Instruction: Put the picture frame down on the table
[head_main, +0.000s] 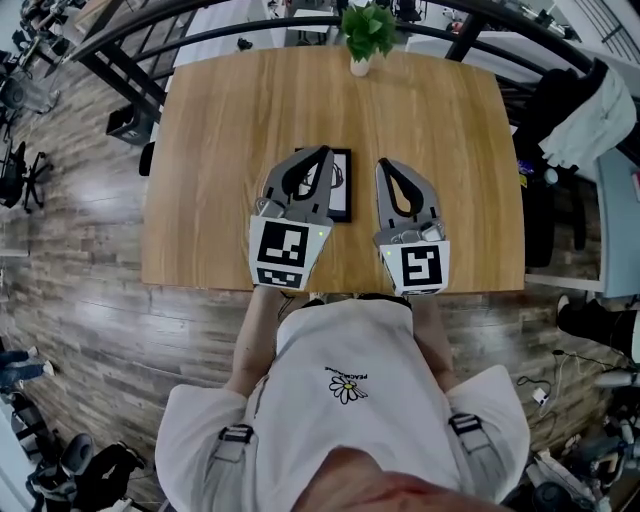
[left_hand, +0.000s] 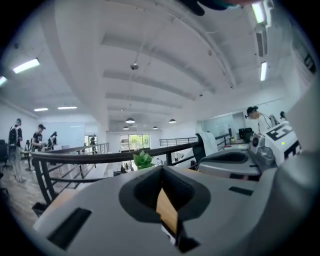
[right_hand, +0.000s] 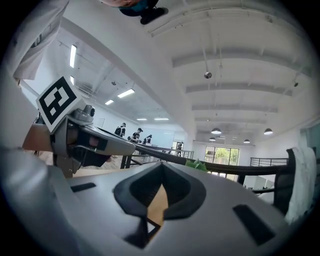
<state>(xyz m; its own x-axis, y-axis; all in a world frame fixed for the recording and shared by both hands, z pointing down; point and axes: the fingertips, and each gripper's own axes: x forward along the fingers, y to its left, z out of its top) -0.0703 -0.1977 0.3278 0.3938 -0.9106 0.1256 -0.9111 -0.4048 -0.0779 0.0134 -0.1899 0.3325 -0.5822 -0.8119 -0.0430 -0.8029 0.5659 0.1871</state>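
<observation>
Closest in, the person's white T-shirt (head_main: 350, 400) fills the foreground, and just beyond it both claws hover over the wooden table (head_main: 220, 120). The left gripper (head_main: 325, 152) has its jaws pressed together on nothing, and the right gripper (head_main: 383, 163) is the same, tips meeting. The picture frame (head_main: 342, 190) lies flat on the table beneath the left gripper, poking out toward the right one. Well past both tips stands a potted plant (head_main: 368, 35). A dark sliver glimpsed through the left jaws may be the frame's edge.

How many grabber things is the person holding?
2. The left gripper is over the picture frame lying on the table. The right gripper is beside it, over bare wood. Both have their fingers together.
</observation>
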